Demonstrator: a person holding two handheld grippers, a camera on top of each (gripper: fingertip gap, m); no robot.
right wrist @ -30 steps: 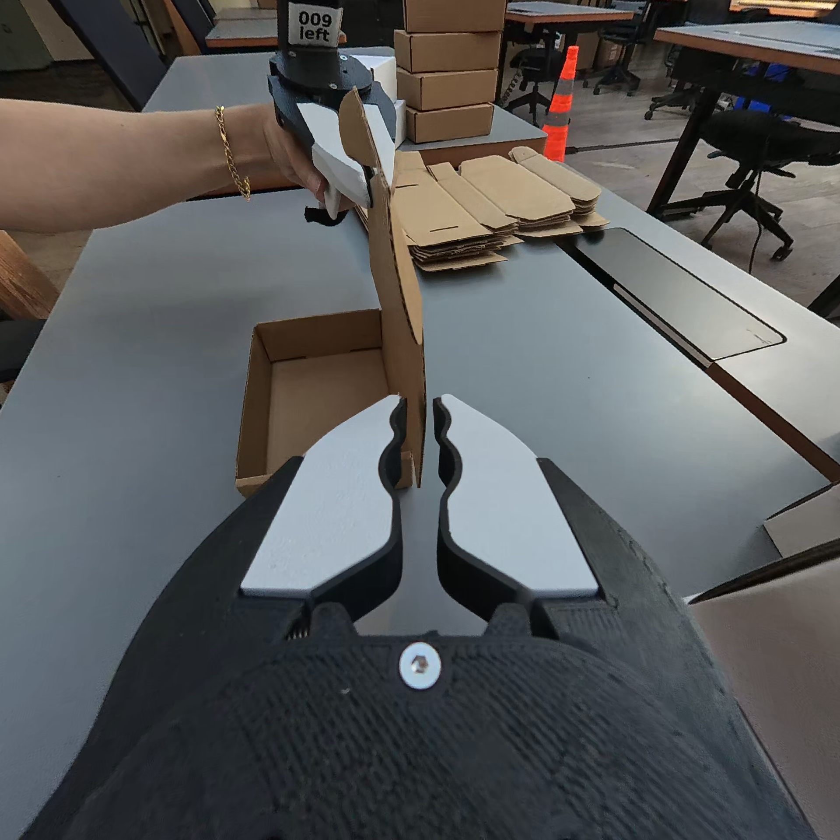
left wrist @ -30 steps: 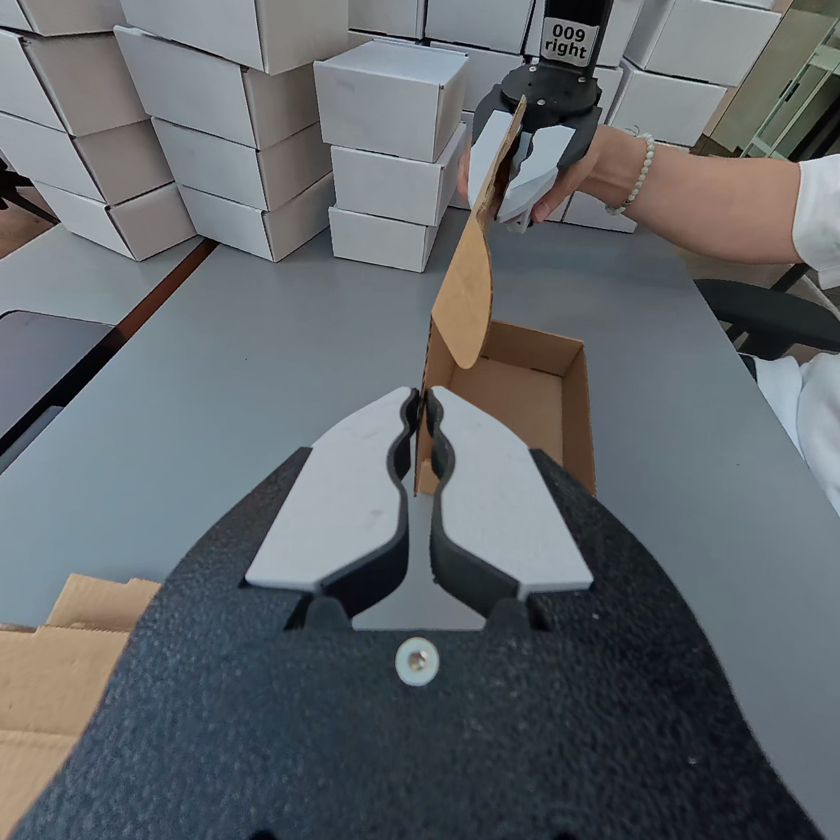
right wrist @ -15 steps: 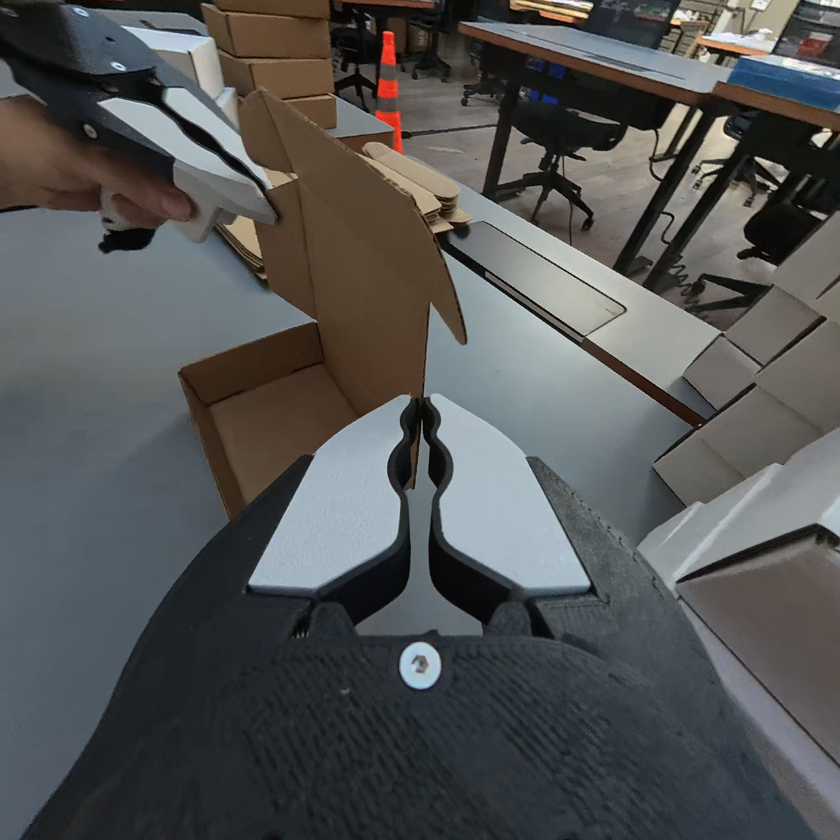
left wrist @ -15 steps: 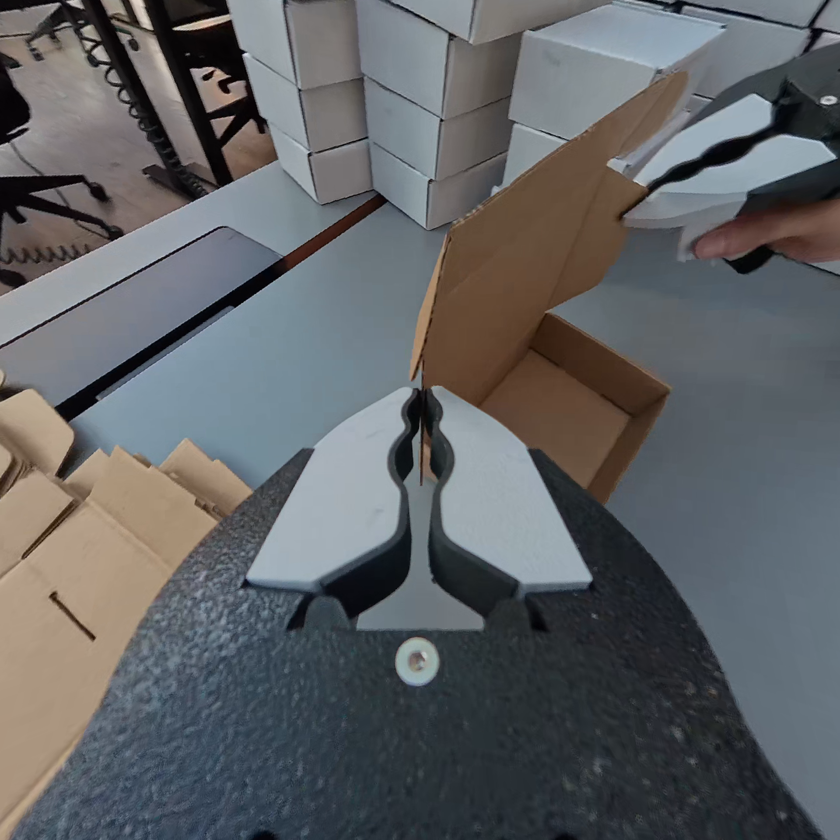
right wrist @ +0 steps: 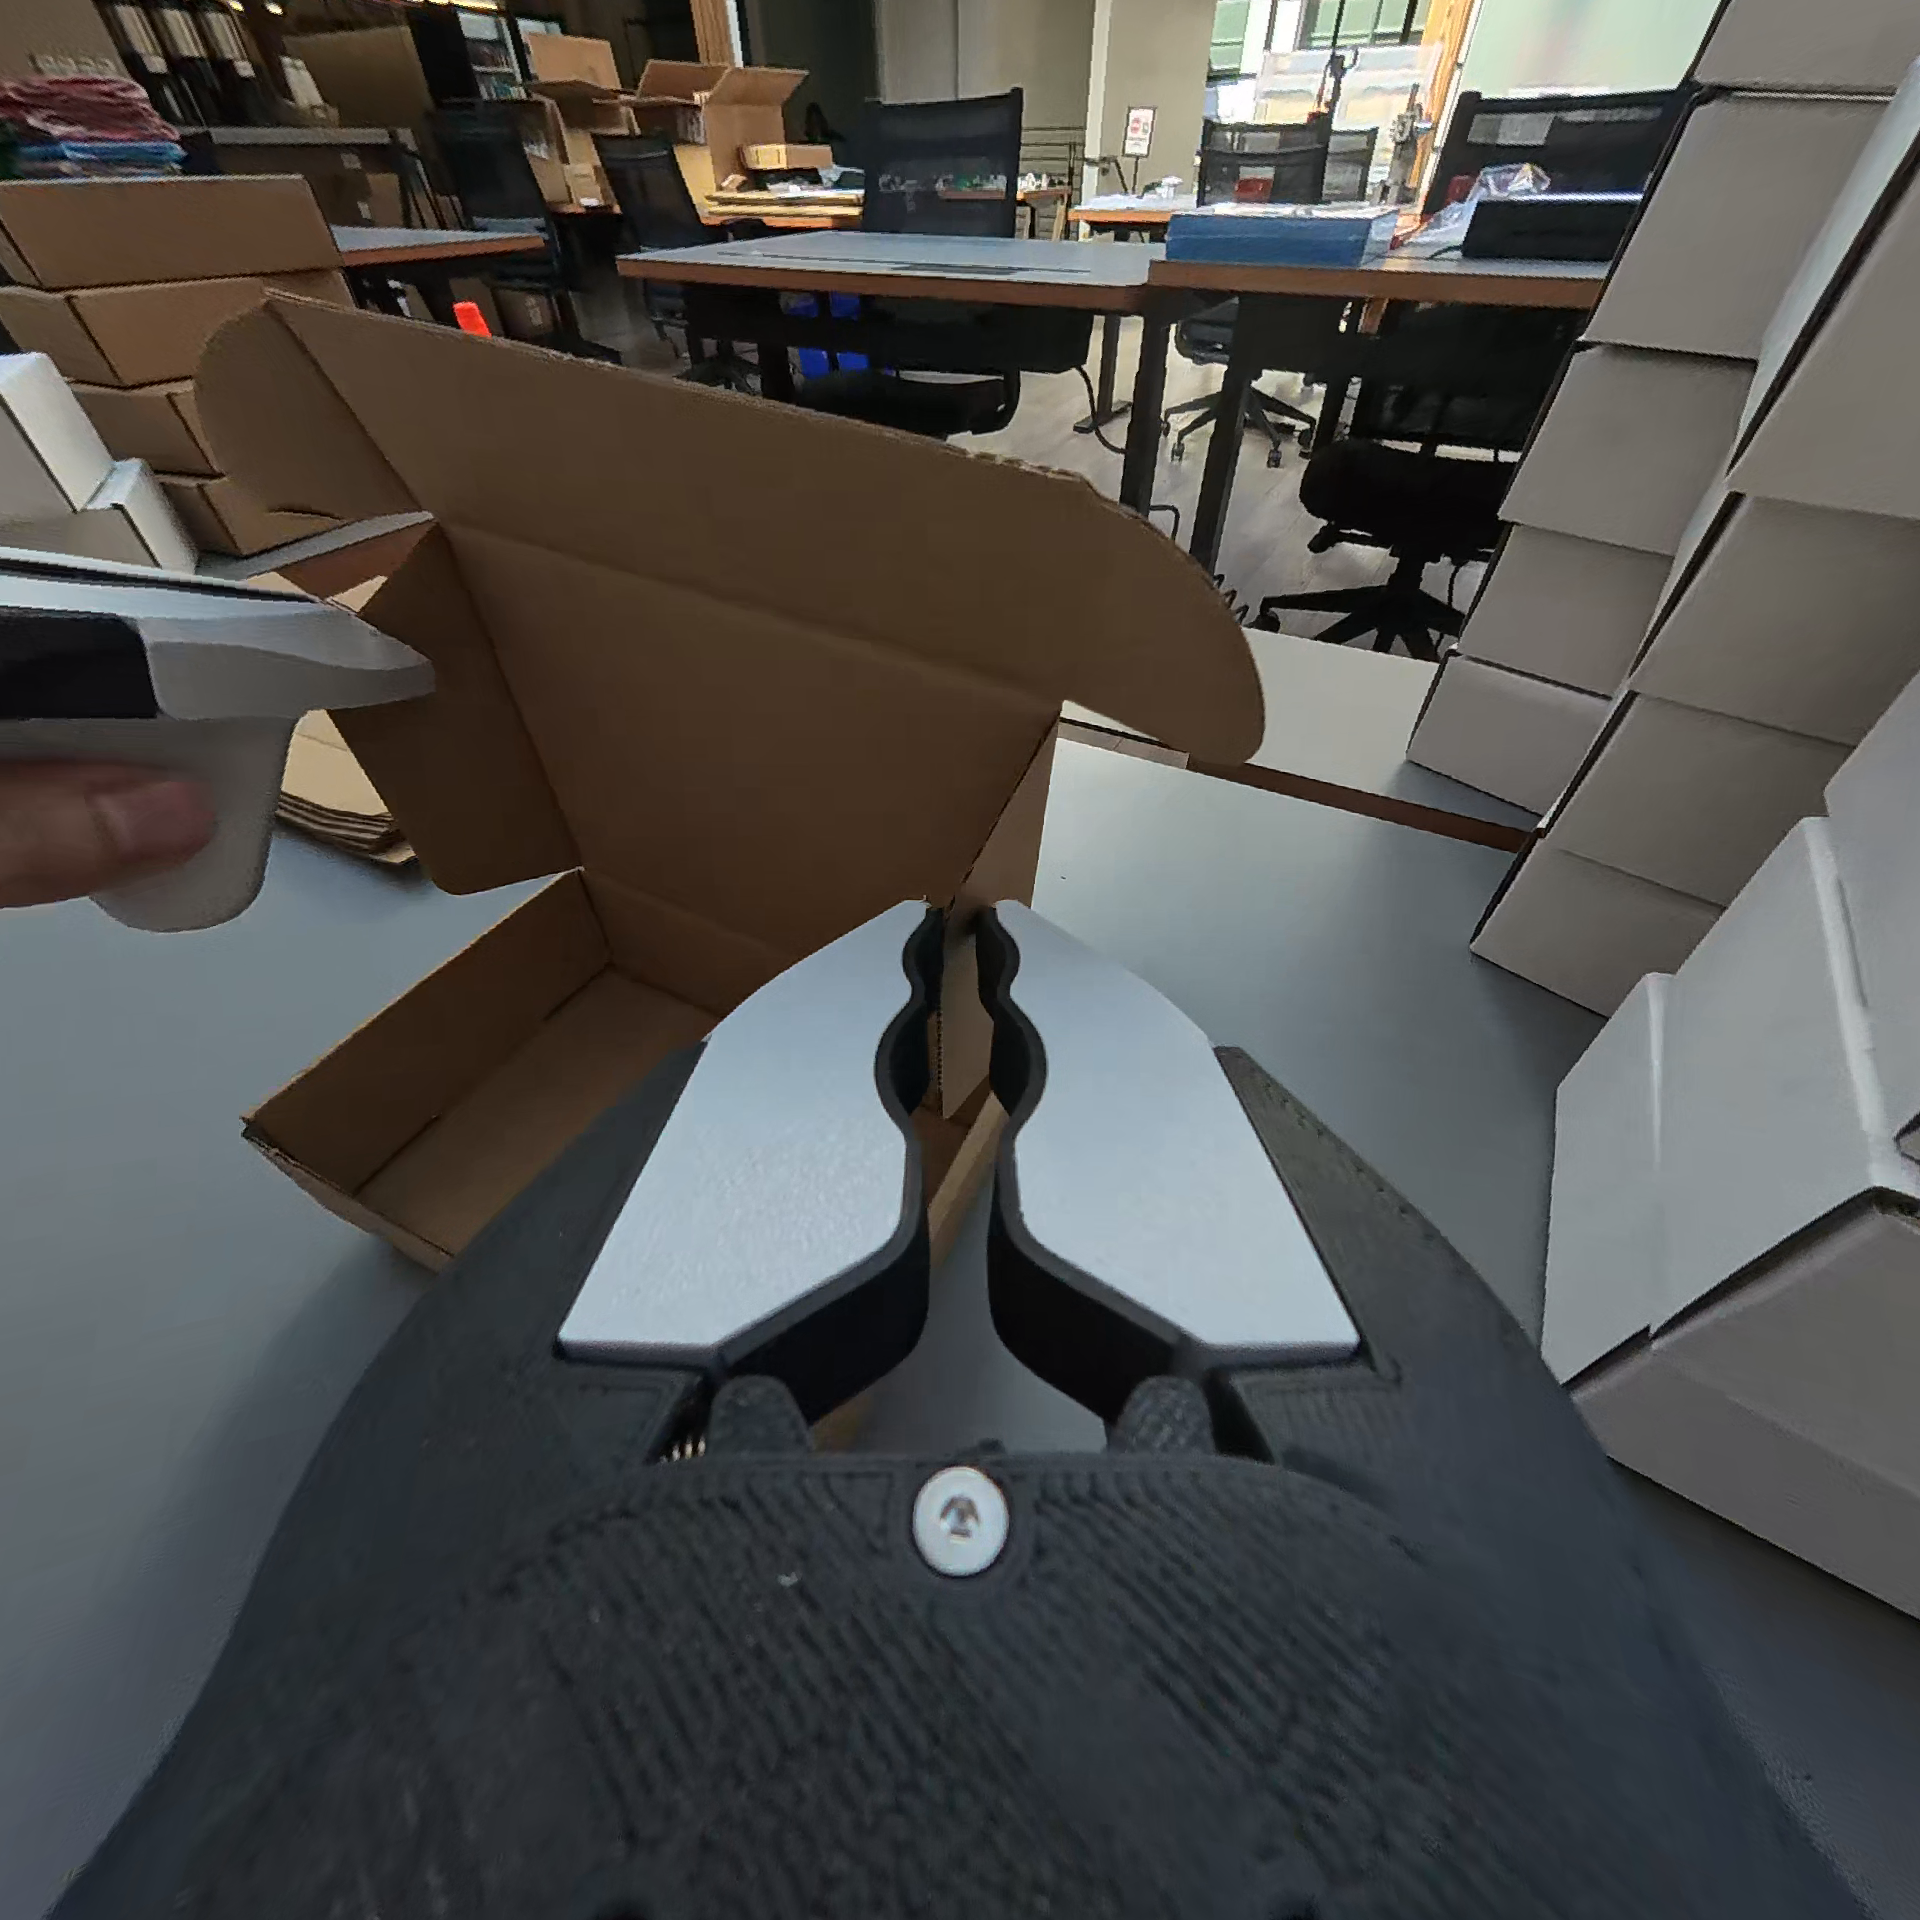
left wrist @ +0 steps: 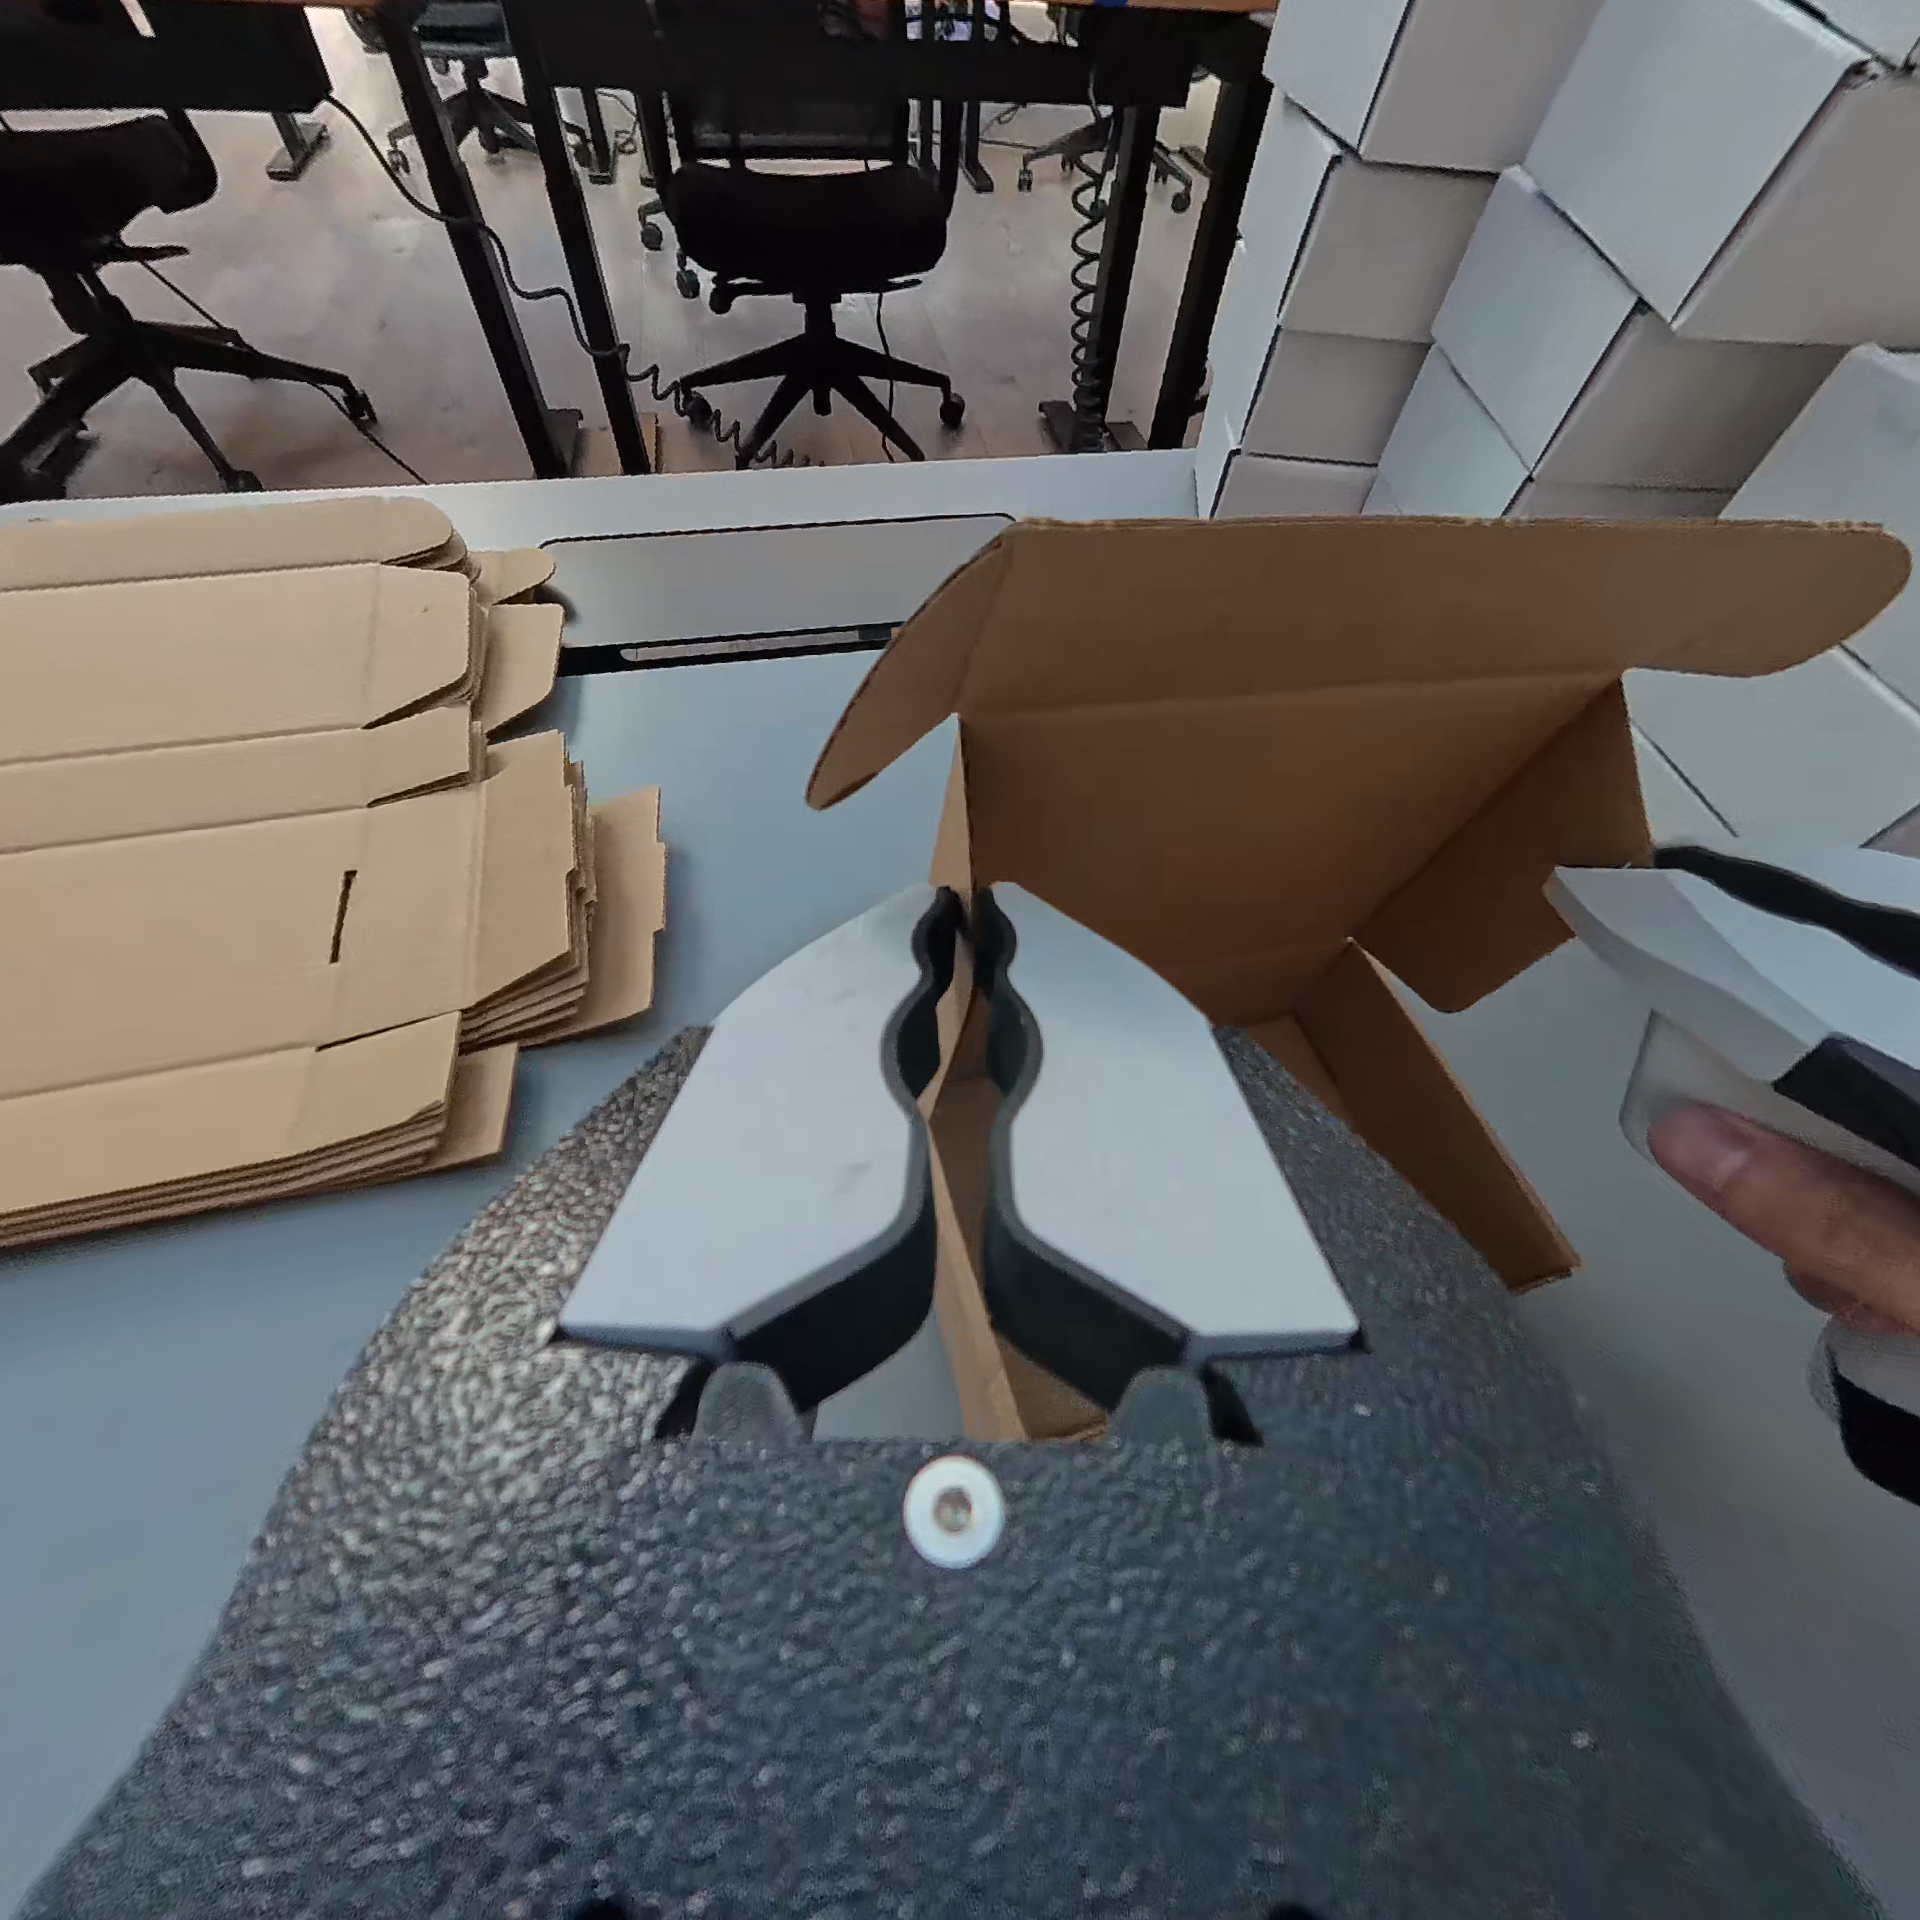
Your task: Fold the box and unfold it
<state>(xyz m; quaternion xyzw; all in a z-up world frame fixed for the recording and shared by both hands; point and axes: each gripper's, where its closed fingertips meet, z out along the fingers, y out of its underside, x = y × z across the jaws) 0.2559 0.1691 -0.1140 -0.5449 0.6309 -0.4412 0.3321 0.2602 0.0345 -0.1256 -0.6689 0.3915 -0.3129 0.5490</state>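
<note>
A brown cardboard box sits open on the grey table, its lid standing upright. My left gripper is shut on the lid's left side flap, which is bent toward me. My right gripper shows at the right edge, pinching the lid's other side flap. In the right wrist view, my right gripper is shut on the flap edge beside the lid. The open tray lies to its left. The left gripper holds the far flap.
A stack of flat brown box blanks lies on the table to the left. Stacked white boxes stand at the right and also show close by in the right wrist view. Office chairs and desks stand beyond the table.
Both grippers have swung round from facing each other to facing the lid's inner side. The two side flaps have bent inward with them. The right gripper closed on its flap.
</note>
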